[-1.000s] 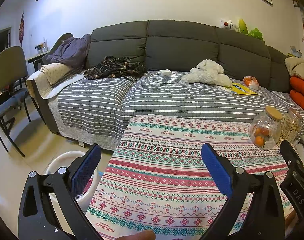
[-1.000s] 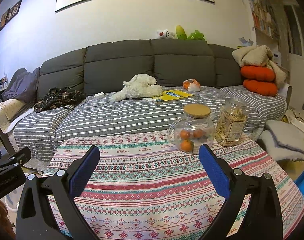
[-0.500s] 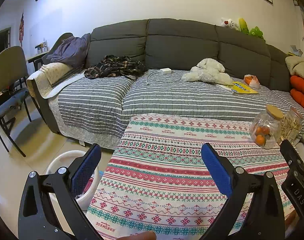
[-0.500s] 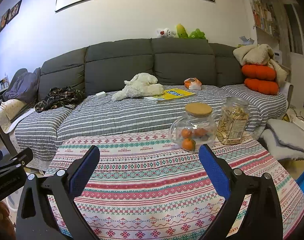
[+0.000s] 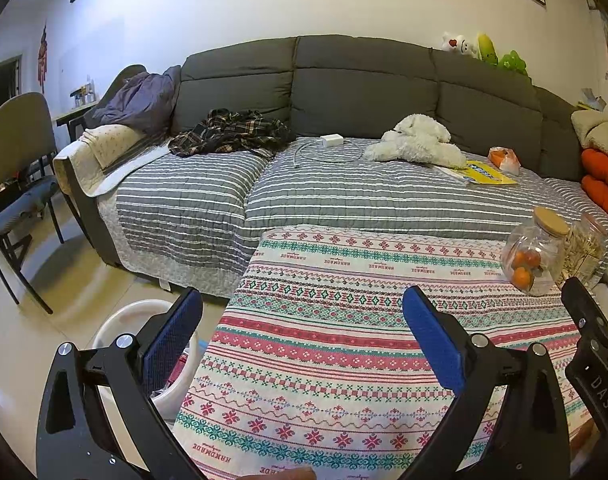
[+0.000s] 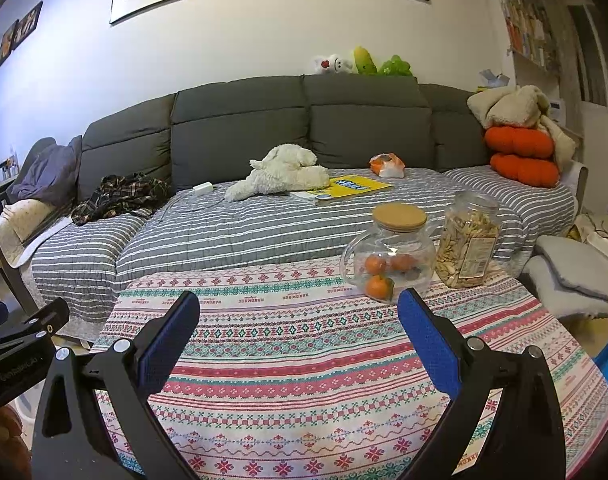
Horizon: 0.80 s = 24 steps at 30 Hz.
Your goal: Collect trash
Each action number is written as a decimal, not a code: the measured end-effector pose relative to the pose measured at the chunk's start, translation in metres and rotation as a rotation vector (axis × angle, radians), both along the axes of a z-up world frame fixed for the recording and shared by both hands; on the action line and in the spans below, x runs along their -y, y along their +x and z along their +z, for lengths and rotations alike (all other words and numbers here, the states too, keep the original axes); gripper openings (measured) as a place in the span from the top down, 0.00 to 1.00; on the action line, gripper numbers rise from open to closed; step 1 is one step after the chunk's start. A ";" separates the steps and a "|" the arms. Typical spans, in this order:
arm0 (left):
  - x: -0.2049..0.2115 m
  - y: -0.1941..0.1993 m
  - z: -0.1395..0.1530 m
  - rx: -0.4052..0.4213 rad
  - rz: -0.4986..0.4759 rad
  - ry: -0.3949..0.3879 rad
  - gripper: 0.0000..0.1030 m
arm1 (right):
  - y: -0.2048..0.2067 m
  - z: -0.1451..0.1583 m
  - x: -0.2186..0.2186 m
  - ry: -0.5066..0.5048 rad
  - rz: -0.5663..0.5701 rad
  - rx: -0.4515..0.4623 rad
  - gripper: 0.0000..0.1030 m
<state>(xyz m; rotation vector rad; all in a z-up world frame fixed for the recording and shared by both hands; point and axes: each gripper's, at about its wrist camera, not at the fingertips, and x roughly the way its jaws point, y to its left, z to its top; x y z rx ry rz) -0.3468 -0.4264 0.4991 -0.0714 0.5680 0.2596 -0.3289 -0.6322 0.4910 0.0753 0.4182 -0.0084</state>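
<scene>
Left wrist view: the left gripper (image 5: 301,322) is held above the near left part of a table covered by a patterned tablecloth (image 5: 344,344), jaws released and spread wide, nothing between the blue pads. A white trash bin (image 5: 121,322) is seen on the floor just beside the table's left edge, partly hidden behind the left finger; some contents are visible inside but cannot be identified. At the table's far right corner a round glass jar with a cork lid (image 5: 534,254), holding oranges, is noted, with a snack jar (image 5: 584,250) just beside it.

Right wrist view: the right gripper (image 6: 297,322) is held over the middle of the tablecloth (image 6: 304,360), jaws likewise released and empty. The orange jar (image 6: 390,254) and snack jar (image 6: 470,240) stand side by side near the far right edge. No loose trash is made out on the table. On the striped sofa (image 6: 263,232) behind, a plush dog (image 6: 283,172), a yellow book (image 6: 350,186) and an orange-and-white bag (image 6: 387,165) are recorded.
</scene>
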 end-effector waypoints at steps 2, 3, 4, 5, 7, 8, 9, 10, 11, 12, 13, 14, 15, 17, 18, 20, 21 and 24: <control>0.000 0.001 0.000 -0.002 0.000 0.001 0.07 | 0.001 -0.001 0.001 0.004 0.001 -0.005 0.07; 0.000 0.000 0.000 -0.002 0.000 0.003 0.07 | 0.001 -0.001 0.001 0.005 0.002 -0.007 0.06; 0.000 0.000 0.000 -0.003 0.000 0.004 0.07 | 0.002 -0.001 0.001 0.007 0.001 -0.009 0.07; 0.001 0.000 0.000 -0.004 0.000 0.006 0.07 | 0.002 -0.002 0.001 0.008 0.001 -0.011 0.06; 0.001 0.000 -0.001 -0.006 -0.001 0.011 0.07 | 0.002 -0.002 0.001 0.010 0.001 -0.014 0.07; 0.002 0.001 -0.001 -0.008 -0.001 0.014 0.07 | 0.003 -0.003 0.001 0.011 0.001 -0.016 0.06; 0.003 0.002 -0.001 -0.008 -0.002 0.016 0.07 | 0.003 -0.003 0.001 0.011 0.001 -0.018 0.06; 0.004 0.002 -0.001 -0.008 -0.004 0.017 0.07 | 0.003 -0.003 0.002 0.012 0.002 -0.020 0.06; 0.004 0.002 -0.001 -0.007 -0.005 0.018 0.08 | 0.003 -0.003 0.001 0.014 0.002 -0.022 0.06; 0.005 0.001 -0.001 -0.005 -0.008 0.017 0.08 | 0.003 -0.004 0.001 0.015 0.002 -0.024 0.06; 0.004 0.001 -0.002 -0.002 -0.012 0.016 0.09 | 0.004 -0.004 0.001 0.016 0.003 -0.026 0.07; 0.005 0.001 -0.002 -0.001 -0.015 0.015 0.09 | 0.004 -0.004 0.001 0.017 0.003 -0.027 0.07; 0.005 0.001 -0.002 0.001 -0.016 0.015 0.10 | 0.004 -0.004 0.001 0.017 0.004 -0.028 0.07; 0.006 0.001 -0.002 0.003 -0.019 0.022 0.12 | 0.004 -0.005 0.000 0.016 0.005 -0.030 0.06; 0.006 0.001 -0.002 0.005 -0.020 0.023 0.12 | 0.004 -0.005 0.001 0.016 0.006 -0.031 0.06; 0.006 0.001 -0.002 0.007 -0.021 0.023 0.13 | 0.005 -0.005 0.001 0.017 0.005 -0.034 0.06; 0.007 0.001 -0.002 0.009 -0.022 0.025 0.14 | 0.005 -0.006 0.001 0.019 0.005 -0.035 0.06; 0.007 0.000 -0.002 0.014 -0.033 0.033 0.15 | 0.005 -0.006 0.002 0.023 0.003 -0.037 0.07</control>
